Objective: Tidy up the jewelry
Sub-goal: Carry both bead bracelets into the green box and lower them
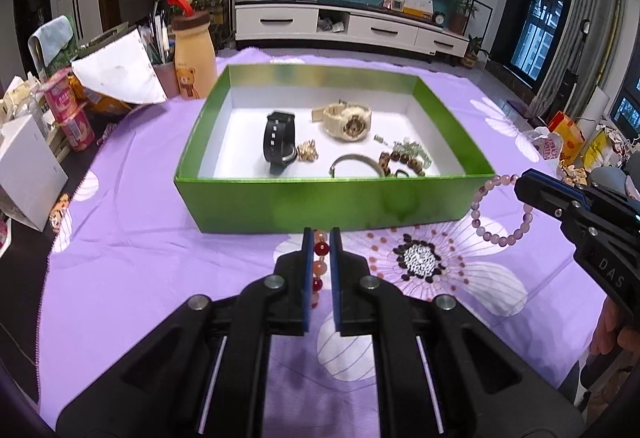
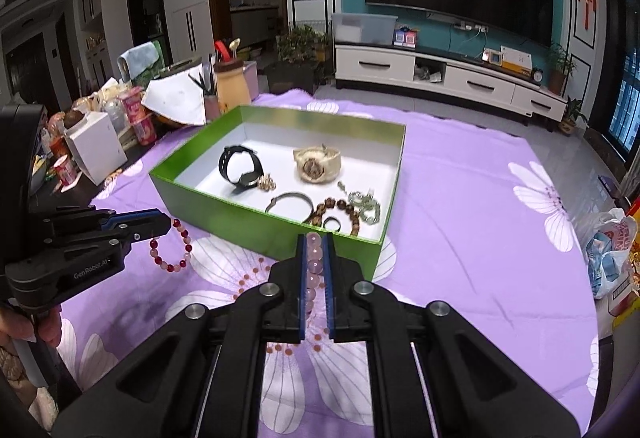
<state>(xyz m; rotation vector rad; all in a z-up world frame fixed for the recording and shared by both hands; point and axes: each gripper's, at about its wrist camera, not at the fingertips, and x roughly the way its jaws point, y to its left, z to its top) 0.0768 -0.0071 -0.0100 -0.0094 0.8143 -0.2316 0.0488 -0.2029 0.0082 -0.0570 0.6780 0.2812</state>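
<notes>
From the left wrist, my left hand-held gripper (image 1: 321, 238) pinches a red bead bracelet (image 1: 320, 262) just before the green box (image 1: 320, 202), which already holds watches and bangles. From the right wrist, my right hand-held gripper (image 2: 314, 244) pinches a pink bead bracelet (image 2: 314, 258). Both remain to drop in.

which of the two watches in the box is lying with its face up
The cream watch toward the back of the green box lies dial up. The black watch to its left stands on edge, showing its strap side.
</notes>
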